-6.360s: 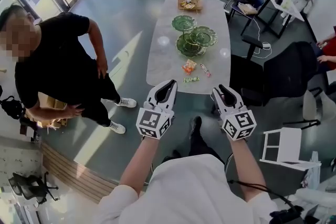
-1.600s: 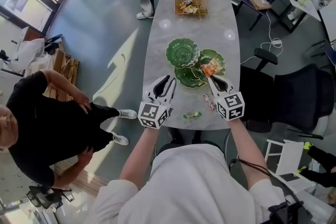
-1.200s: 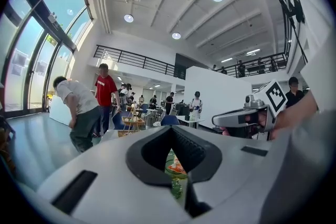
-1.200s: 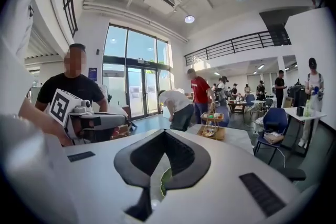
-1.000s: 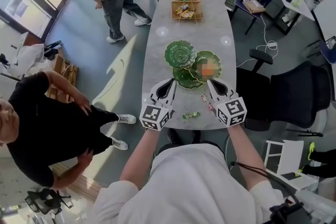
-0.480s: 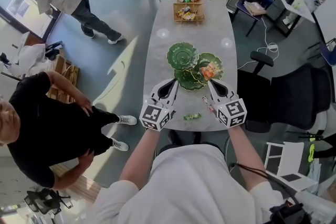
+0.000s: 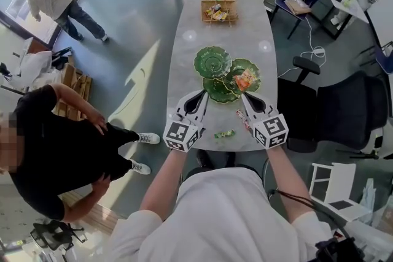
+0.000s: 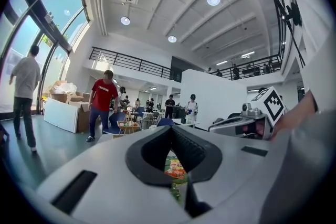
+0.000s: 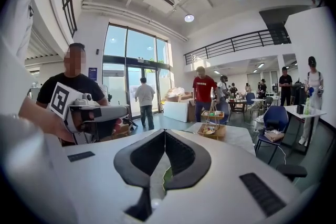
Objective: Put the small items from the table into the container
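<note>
On the marble table (image 7: 184, 64) lie a green wrapped candy (image 7: 224, 133) and a thin red packet (image 7: 241, 120) near the front edge. An orange snack packet (image 7: 245, 78) rests on the right one of three overlapping green plates (image 7: 212, 62). My left gripper (image 7: 200, 95) is shut and empty, its tips just short of the nearest plate. My right gripper (image 7: 243, 96) is also shut with nothing in it, just below the orange packet. The left gripper view shows the orange packet (image 8: 177, 168) through the gap behind the closed tips of the left gripper (image 8: 169, 127).
A wicker basket (image 7: 218, 6) holding snacks stands at the table's far end, also seen as the basket (image 9: 212, 128) in the right gripper view. A person in black (image 7: 55, 144) stands left of the table. A black office chair (image 7: 344, 113) is at the right.
Both grippers have kept still and shut. The orange packet stays on the plate. People beyond the far end of the table have walked off to the left.
</note>
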### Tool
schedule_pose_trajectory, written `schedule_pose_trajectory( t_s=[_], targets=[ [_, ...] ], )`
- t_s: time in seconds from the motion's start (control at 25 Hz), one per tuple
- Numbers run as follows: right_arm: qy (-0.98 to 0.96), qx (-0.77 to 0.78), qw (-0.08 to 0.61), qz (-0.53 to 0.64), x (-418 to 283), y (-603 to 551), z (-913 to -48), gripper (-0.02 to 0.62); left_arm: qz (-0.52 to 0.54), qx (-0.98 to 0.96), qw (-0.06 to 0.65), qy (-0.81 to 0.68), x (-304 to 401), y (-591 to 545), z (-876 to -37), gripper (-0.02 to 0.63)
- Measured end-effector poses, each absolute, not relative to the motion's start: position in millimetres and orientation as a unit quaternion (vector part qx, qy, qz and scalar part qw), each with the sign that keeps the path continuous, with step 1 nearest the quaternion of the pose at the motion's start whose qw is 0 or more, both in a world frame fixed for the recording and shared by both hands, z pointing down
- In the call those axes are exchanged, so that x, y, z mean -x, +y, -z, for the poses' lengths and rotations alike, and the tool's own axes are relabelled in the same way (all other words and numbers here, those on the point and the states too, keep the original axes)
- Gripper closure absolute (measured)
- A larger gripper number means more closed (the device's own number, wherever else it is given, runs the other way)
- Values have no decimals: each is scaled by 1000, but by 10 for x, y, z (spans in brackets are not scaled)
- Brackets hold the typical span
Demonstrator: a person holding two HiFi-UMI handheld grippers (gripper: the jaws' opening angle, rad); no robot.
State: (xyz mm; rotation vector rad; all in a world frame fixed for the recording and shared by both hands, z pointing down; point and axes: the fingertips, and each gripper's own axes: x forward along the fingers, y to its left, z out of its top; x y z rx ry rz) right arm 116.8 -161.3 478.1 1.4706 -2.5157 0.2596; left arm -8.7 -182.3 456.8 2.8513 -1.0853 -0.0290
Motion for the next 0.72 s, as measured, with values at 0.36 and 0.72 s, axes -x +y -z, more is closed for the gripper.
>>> schedule_pose_trajectory(
  t_s=[0.36,0.72],
  targets=[
    [-849,-475,169,-156,-1221,-1483,-5478,580,-15,-927,86,-366,193,-1703,-4962,598],
    [-847,-355,323,-229,-949,-960,-6904,480,-44,-913,124,-386,458,-1541,-5491,598]
  ],
)
